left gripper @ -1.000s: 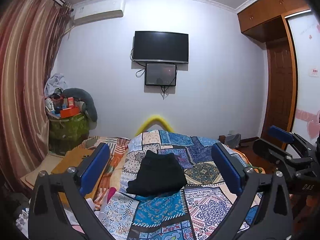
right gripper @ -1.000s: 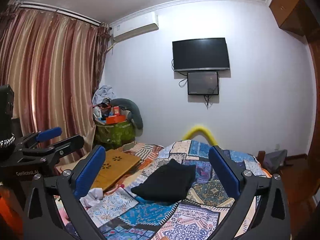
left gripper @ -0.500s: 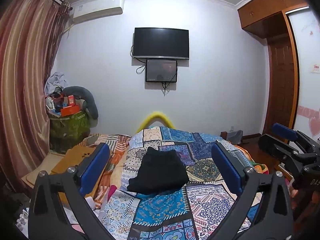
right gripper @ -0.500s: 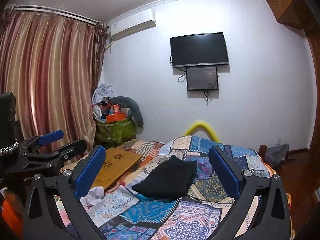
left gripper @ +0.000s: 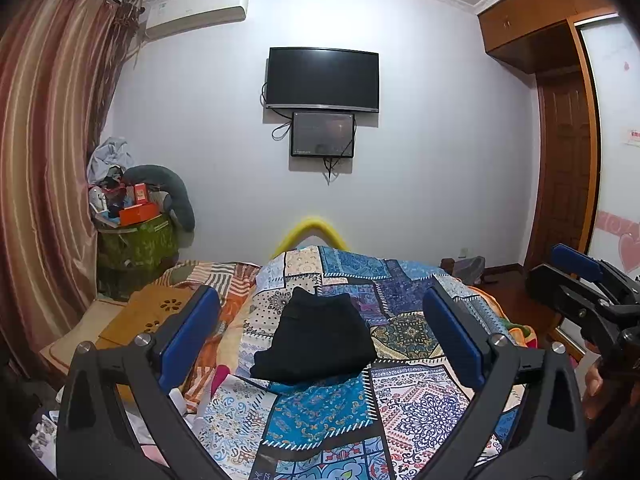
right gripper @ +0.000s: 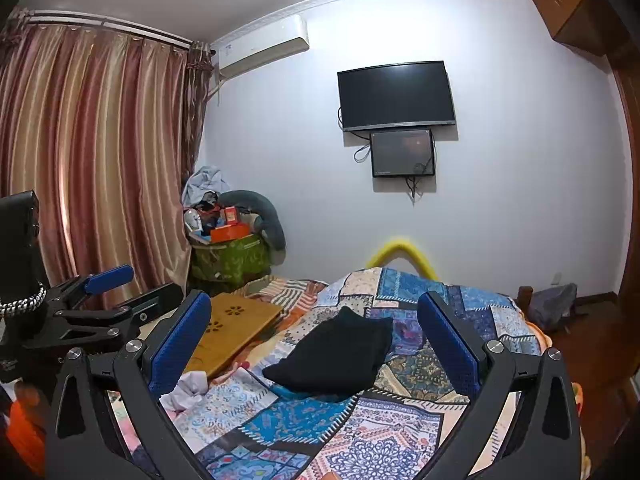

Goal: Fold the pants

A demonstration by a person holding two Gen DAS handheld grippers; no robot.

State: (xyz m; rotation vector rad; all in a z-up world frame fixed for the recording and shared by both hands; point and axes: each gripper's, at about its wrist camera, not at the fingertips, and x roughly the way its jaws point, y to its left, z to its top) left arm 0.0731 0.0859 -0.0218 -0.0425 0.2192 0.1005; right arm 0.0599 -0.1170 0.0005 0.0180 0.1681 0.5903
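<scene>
Lying item: black pants, folded into a compact bundle, resting on the patchwork quilt of the bed, near its middle.
Left tool: jaws spread wide, blue pads apart, holding nothing; raised above the bed, well short of the pants.
Right tool: jaws likewise wide, nothing between them; clear of the pants. It shows at the right edge of the left view.
Wall: dark television with a smaller screen mounted just below; air conditioner above the striped curtain.
Corner: green bin piled with boxes and clothes.
Bedside: wooden lap desk just beside the quilt.
Writing: small lettering on the left tool body in the right view, too blurred to read.
</scene>
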